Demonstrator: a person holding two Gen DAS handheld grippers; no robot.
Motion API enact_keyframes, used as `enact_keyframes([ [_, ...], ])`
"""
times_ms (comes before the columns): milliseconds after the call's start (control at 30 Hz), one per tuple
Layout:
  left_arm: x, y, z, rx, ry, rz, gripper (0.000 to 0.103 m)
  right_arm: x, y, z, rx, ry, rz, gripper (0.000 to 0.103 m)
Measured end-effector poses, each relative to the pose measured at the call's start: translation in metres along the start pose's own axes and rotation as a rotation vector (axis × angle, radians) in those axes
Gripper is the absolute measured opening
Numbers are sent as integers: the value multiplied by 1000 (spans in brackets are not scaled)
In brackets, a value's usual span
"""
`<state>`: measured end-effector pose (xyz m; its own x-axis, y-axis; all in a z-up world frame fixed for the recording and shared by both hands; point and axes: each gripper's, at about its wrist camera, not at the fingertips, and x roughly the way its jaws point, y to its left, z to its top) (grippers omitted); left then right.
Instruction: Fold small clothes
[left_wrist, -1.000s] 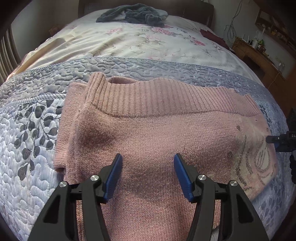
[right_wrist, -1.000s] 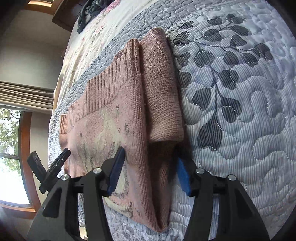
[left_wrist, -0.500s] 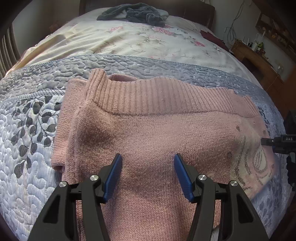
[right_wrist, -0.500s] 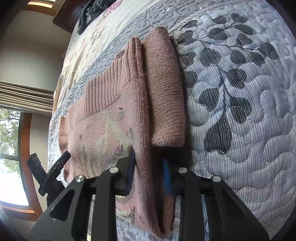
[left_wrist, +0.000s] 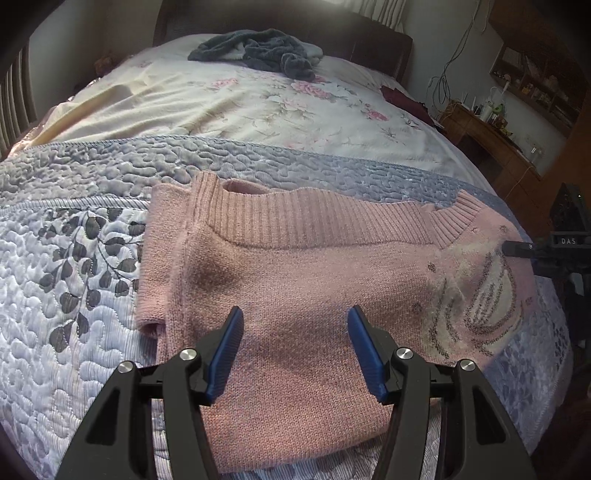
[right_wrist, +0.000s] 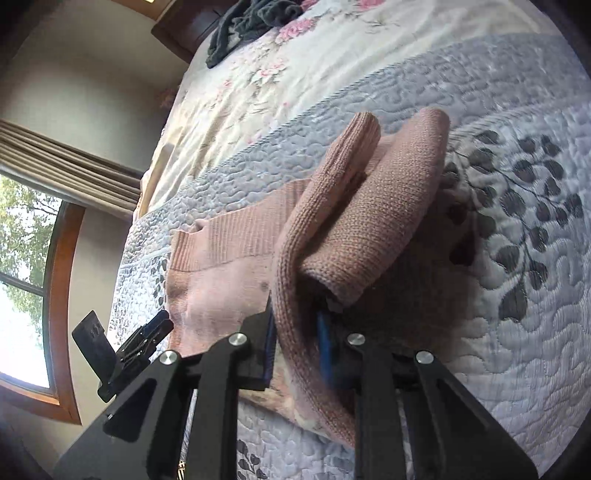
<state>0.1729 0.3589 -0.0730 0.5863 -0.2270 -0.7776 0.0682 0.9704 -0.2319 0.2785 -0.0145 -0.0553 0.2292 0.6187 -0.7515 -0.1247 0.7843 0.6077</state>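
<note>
Care is the trick here: the right tool (right_wrist: 295, 347), pinched shut on the side edge of the soft pink knitted sweater (left_wrist: 295, 280) lying mid-frame on the grey quilted bed cover (left_wrist: 66, 325), should lift slowly, while the left tool (left_wrist: 294, 339) waits open above it.

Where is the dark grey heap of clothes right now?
The dark grey heap lies at the far end of the bed by the dark headboard, on the floral sheet, well beyond the pink sweater.
</note>
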Motion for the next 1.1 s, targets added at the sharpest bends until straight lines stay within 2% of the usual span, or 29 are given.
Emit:
enact_keyframes([
  [200, -16, 18, 1, -34, -31, -30, 59, 30, 84, 2, -143, 50, 22, 17],
  [333, -22, 31, 0, -63, -44, -42, 59, 64, 133, -6, -238, 117, -3, 16],
  [467, -27, 47, -2, -111, -62, -58, 59, 103, 163, -21, -297, 187, -21, 15],
  [567, -30, 55, -2, -145, -71, -76, 59, 131, 172, -33, -299, 244, 2, 10],
  [600, -30, 56, -2, -148, -71, -78, 59, 139, 174, -36, -299, 255, -4, 0],
  [767, -33, 57, -1, -155, -69, -105, 59, 151, 180, -52, -300, 294, 34, 0],
  [867, -33, 54, 0, -162, -61, -133, 59, 131, 175, -49, -309, 260, 23, 3],
  [967, -27, 46, 4, -180, -48, -170, 64, 103, 161, -42, -307, 208, -13, 6],
  [1100, -6, 28, 11, -200, -4, -218, 71, 73, 121, -34, -274, 156, -60, 20],
])
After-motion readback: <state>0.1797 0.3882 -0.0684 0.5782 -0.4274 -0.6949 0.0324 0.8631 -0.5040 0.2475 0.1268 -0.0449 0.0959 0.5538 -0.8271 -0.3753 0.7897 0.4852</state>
